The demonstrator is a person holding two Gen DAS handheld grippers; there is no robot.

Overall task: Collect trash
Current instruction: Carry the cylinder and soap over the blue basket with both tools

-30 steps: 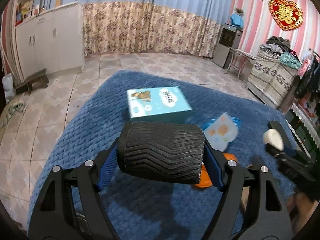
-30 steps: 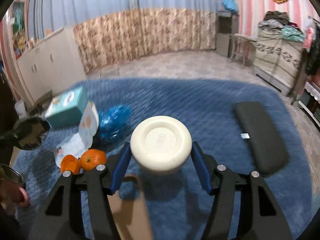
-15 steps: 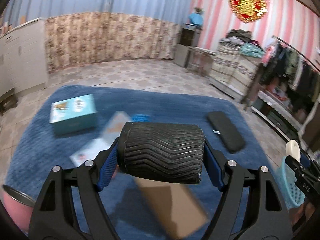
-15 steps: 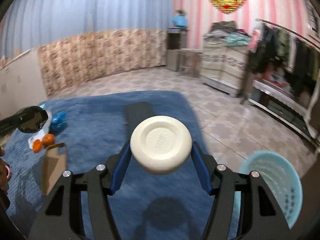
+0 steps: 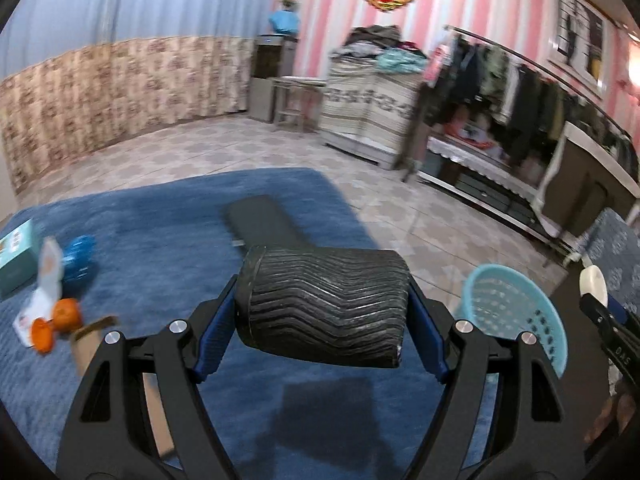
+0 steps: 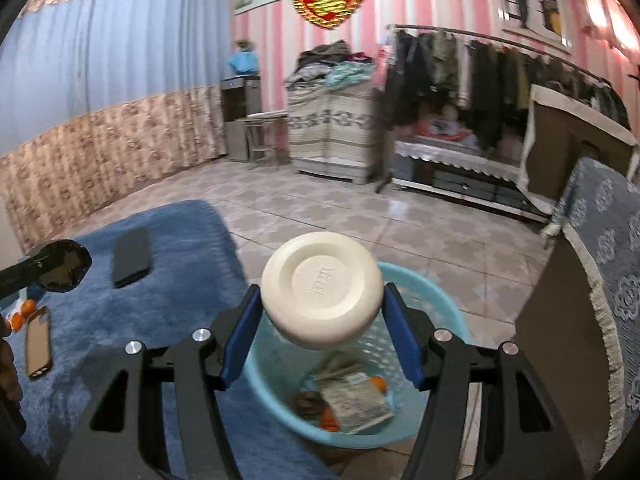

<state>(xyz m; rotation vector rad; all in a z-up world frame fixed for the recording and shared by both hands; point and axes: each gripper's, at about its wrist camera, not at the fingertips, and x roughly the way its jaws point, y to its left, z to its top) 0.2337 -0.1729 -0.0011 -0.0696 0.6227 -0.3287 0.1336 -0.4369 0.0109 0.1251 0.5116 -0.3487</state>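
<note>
Left gripper (image 5: 322,312) clamped on black ribbed roll (image 5: 324,304), right gripper (image 6: 320,320) clamped on cream round container (image 6: 322,290), above light-blue basket (image 6: 434,300).

The room around me is evenly lit and fairly bright, with a warm glare burning out the pink wall (image 5: 634,68) at the far right edge. Both fisheye views bend walls and floor into curves and darken to black at the corners. My left claw (image 5: 322,312) casts a soft dark shadow on the blue rug (image 5: 160,220), and the clothes rack (image 6: 480,64) and curtain (image 6: 100,60) smear with motion blur.
</note>
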